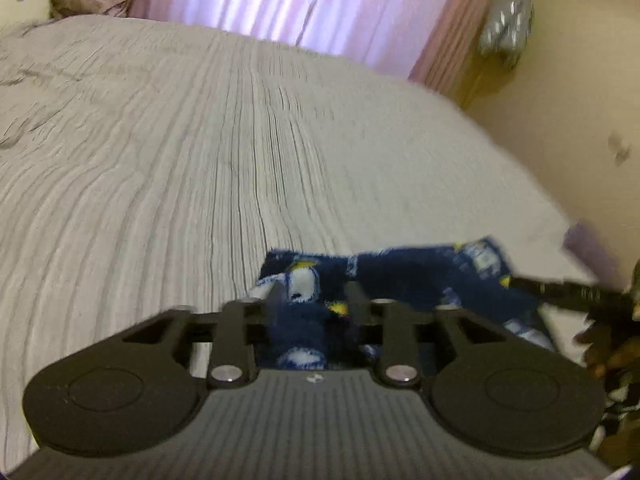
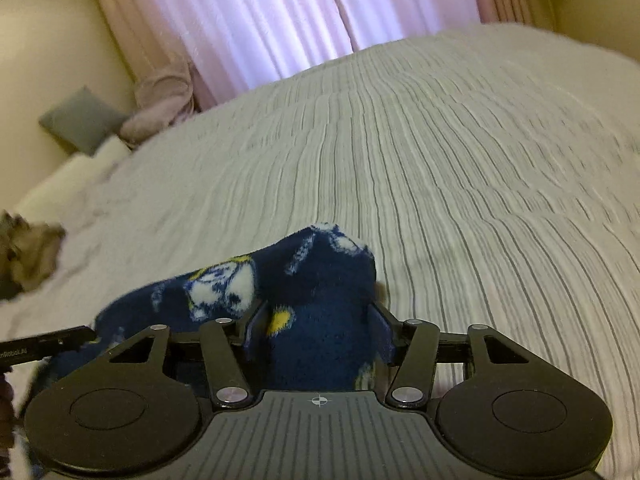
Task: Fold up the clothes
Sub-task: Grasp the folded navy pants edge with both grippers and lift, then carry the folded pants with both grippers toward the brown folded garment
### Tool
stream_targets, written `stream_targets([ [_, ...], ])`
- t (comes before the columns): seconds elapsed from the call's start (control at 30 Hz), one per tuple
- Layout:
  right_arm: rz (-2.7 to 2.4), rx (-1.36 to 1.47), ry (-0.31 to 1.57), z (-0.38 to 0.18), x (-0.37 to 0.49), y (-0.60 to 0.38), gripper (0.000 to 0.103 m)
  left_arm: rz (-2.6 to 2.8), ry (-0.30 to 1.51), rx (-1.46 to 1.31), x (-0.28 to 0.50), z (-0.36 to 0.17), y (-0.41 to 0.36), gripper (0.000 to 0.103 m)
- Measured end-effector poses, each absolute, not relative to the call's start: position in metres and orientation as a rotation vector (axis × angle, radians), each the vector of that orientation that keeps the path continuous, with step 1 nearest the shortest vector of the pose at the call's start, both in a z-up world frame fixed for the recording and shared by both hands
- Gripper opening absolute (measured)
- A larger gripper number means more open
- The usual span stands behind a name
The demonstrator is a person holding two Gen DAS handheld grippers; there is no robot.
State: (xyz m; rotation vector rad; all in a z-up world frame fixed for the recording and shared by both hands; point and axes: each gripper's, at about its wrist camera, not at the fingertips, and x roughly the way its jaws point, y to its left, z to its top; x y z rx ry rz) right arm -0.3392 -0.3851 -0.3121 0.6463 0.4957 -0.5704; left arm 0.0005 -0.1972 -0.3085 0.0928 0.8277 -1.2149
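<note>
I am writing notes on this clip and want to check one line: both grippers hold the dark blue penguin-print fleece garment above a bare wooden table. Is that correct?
One detail is wrong. The left gripper and the right gripper do hold the dark blue penguin-print fleece garment, but above a bed with a pale striped bedspread, not a wooden table. Both wrist views show it.

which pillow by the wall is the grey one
The grey pillow is the one propped against the cream wall, furthest left. The mauve pillows lie beside the curtain, and the white one lies flat below it.
</note>
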Motion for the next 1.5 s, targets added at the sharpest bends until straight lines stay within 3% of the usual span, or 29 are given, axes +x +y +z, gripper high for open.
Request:
stream_targets([
  [0.03,-0.561,0.676,0.484,-0.313,-0.345,-0.387,0.089,-1.207,0.831,0.064,0.003,-0.303,-0.185,0.072],
  [0.07,-0.551,0.706,0.472,-0.313,-0.351,-0.389,0.098,-1.196,0.840,0.045,0.006,-0.300,-0.175,0.078],
  [0.1,-0.541,0.736,0.461,-0.314,-0.357,-0.390,0.103,-1.201,0.873,0.018,0.011,-0.301,-0.164,0.078],
  [0.3,-0.473,0.962,0.424,-0.328,-0.393,-0.392,0.103,-1.234,1.179,-0.234,0.036,-0.336,-0.123,0.080],
  [0.5,-0.430,1.117,0.422,-0.345,-0.398,-0.392,0.103,-1.228,1.335,-0.375,0.043,-0.375,-0.135,0.080],
  [0.8,-0.394,1.152,0.475,-0.373,-0.374,-0.401,0.103,-1.258,1.378,-0.415,0.044,-0.395,-0.151,0.082],
  [0.93,-0.366,1.156,0.477,-0.382,-0.360,-0.404,0.102,-1.311,1.393,-0.473,0.044,-0.396,-0.157,0.075],
  [1.4,-0.279,1.097,0.526,-0.386,-0.358,-0.402,0.102,-1.367,1.391,-0.361,0.035,-0.405,-0.173,0.070],
  [1.47,-0.268,1.081,0.538,-0.386,-0.354,-0.403,0.092,-1.372,1.396,-0.361,0.036,-0.407,-0.175,0.056],
  [1.5,-0.253,1.090,0.535,-0.388,-0.354,-0.404,0.073,-1.374,1.397,-0.366,0.036,-0.408,-0.175,0.051],
])
